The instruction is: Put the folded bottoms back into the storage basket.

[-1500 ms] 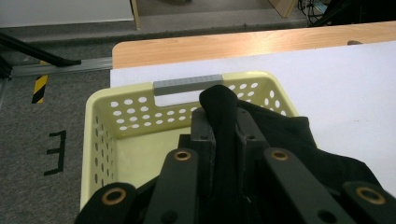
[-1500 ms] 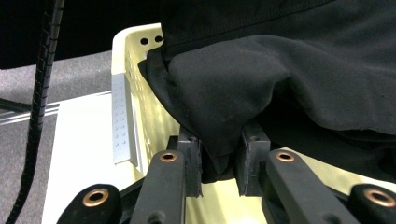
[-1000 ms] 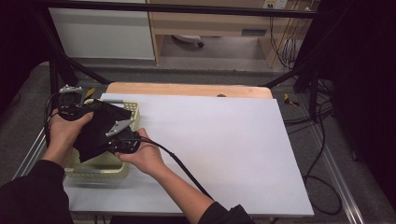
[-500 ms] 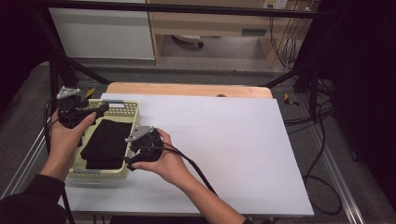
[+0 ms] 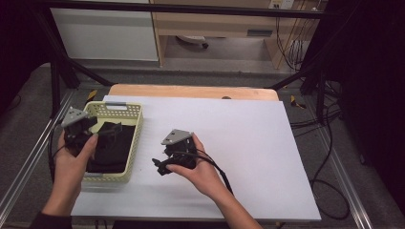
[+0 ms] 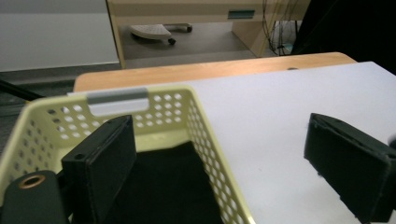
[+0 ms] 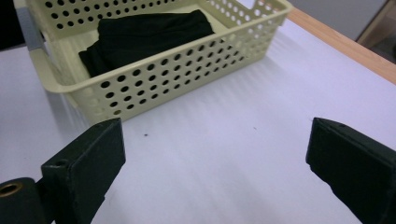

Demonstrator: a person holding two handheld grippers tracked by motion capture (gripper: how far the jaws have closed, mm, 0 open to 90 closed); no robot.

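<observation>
Both tongs spread empty, black cloth point(image 5: 112, 148) in basket point(image 5: 136, 138), between them

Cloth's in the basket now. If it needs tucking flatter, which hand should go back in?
Left, probably. The left gripper hangs open over the yellow basket, just above the black cloth. The right gripper, also open, sits over bare white table, apart from the basket.

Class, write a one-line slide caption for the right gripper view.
Open jaws over the white table, facing a yellow basket holding black cloth.

Lab: metal rig frame point(image 5: 57, 71), trailing cables point(image 5: 329, 143)
</observation>
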